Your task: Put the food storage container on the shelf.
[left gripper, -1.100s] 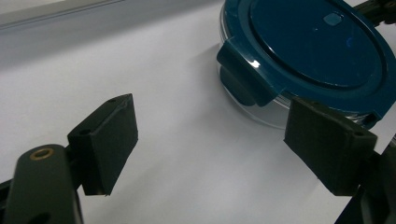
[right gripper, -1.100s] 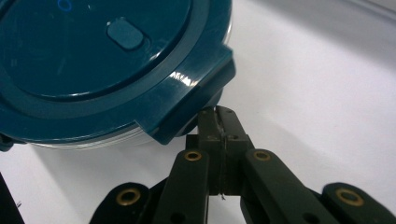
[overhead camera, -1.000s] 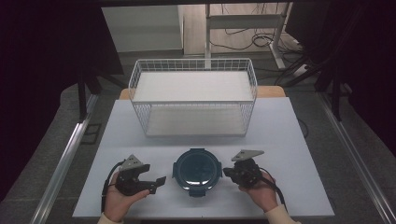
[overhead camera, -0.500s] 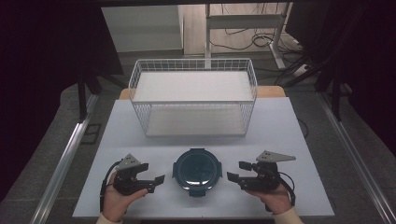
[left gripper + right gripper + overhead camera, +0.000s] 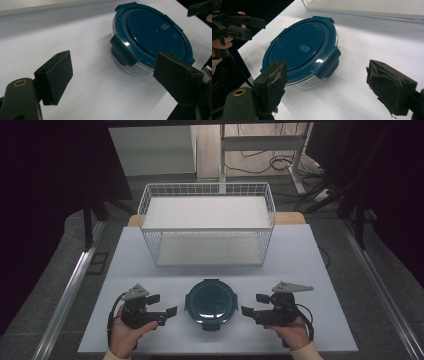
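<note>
While both jaws stand apart, the left gripper (image 5: 161,310) and right gripper (image 5: 253,309) flank the lidded container (image 5: 210,301) without touching.

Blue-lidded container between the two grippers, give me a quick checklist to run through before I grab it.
1. Left gripper open, jaws apart: ok.
2. Right gripper open, jaws apart: ok.
3. Container flat on the table, touching neither gripper: ok.
4. Lid seated, side clips folded down: ok for the clips in view; the rest, cannot tell.
5. Wire basket stands apart behind the container: ok.
6. Container contents: cannot tell.
</note>
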`<state>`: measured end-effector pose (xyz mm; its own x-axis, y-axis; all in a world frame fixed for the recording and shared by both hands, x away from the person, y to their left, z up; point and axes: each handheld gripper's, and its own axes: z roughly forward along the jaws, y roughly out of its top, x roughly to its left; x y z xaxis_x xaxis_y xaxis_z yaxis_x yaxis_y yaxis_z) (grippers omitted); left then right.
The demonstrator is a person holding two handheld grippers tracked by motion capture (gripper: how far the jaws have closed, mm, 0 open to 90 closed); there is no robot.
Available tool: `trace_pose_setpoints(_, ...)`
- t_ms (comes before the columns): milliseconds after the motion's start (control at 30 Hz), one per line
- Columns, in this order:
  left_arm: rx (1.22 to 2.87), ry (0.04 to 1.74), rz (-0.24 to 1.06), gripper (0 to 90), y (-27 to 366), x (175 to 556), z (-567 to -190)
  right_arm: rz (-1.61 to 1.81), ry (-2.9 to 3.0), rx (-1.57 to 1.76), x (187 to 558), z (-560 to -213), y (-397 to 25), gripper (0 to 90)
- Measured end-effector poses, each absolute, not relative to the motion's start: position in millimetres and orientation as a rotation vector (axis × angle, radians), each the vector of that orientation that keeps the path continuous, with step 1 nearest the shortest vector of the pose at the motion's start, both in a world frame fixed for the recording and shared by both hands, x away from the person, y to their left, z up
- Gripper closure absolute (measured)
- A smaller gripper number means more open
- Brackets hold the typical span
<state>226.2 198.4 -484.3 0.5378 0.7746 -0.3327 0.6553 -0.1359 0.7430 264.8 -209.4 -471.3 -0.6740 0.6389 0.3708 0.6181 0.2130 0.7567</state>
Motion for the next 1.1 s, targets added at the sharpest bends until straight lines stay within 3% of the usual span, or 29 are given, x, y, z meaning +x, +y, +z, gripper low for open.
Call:
trace_pose_setpoints(233,1.828,1.184,0.120,15.3,197,234,-477,1.460,2.447,1.254,267,-470,-203,15.1)
trace_pose_setpoints(767,1.772,1.210,-0.150,13.8,173,267,-491,1.487,2.487,1.454,298,-484,-169,12.6)
trace_pose_setpoints(1000,1.785,1.209,-0.193,13.8,164,271,-500,1.455,2.503,1.497,300,-494,-162,12.3)
trace_pose_setpoints(1100,1.745,1.218,-0.281,13.9,165,271,-507,1.454,2.508,1.521,300,-497,-160,12.3)
